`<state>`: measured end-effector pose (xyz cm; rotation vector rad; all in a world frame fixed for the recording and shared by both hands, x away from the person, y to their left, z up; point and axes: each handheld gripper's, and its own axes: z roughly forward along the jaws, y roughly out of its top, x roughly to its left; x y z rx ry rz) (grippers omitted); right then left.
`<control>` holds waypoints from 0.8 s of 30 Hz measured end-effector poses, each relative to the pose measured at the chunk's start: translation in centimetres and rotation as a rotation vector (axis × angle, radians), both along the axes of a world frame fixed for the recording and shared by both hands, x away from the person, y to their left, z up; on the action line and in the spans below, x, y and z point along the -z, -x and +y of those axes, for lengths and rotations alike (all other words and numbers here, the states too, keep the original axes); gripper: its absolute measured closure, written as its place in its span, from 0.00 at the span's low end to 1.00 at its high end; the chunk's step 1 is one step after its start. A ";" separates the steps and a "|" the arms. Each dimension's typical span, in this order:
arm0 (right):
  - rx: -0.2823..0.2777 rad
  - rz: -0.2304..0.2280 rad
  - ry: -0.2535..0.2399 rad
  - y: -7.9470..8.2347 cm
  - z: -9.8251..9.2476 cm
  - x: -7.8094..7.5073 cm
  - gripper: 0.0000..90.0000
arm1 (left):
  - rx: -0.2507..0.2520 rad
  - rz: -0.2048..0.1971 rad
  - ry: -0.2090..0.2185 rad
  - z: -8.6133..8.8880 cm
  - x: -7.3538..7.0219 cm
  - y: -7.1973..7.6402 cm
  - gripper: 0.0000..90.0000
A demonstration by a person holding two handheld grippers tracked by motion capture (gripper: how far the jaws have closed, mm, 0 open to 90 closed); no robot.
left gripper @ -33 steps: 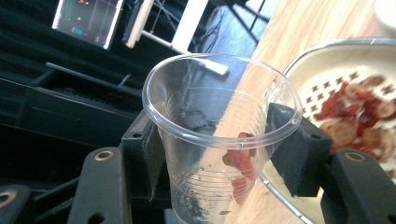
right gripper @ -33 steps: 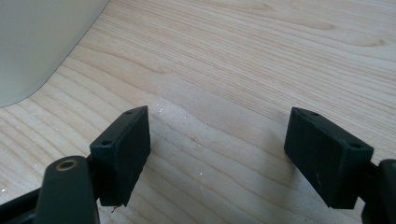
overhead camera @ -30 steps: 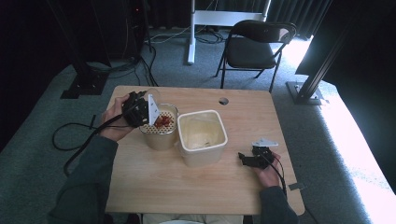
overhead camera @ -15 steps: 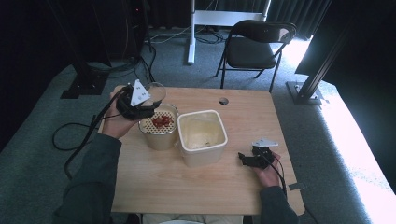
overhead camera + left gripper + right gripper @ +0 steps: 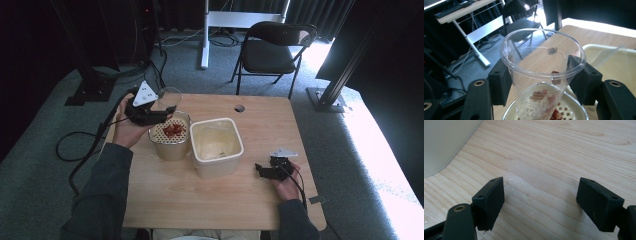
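Two grippers were at work, and only the left gripper (image 5: 159,111) carried anything: its jaws pressed on both sides of a clear plastic cup (image 5: 541,72), held upright or nearly so above the perforated strainer (image 5: 170,136) at the left of the tabletop (image 5: 210,200). Judging from the frames, the pouring looked largely done: a small heap of red pieces (image 5: 173,130) already lay in the strainer, while the cup seemed almost empty, with perhaps one reddish bit clinging to its inner wall, though the red seen through its base may simply have been the heap below. What appeared left was to shake out any remainder and set the cup down. The right gripper (image 5: 264,170) rested low on the tabletop near the right edge, jaws standing wide with nothing between them, only bare wood showing in the right gripper view. The cup was thin, transparent and tapered, with a rolled rim and faint rings near its base. The strainer was round and pale, its floor a grid of small holes. Just beside it, touching or nearly so, stood a cream tub (image 5: 216,150), squarish with rounded corners and a thick smooth rim, its inside looking faintly smeared. The tabletop was light wood with a fine straight grain.
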<state>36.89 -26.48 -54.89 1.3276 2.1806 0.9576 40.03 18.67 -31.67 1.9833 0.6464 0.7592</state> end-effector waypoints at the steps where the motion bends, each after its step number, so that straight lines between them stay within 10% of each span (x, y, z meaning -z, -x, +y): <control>1: 0.000 0.000 0.000 0.0 0.0 0.0 0.24 | 0.003 0.004 0.006 -0.1 0.0 0.0 0.45; 24: 0.000 0.000 0.000 0.0 0.0 0.0 0.24 | 0.159 0.072 0.170 -3.5 0.9 1.7 0.44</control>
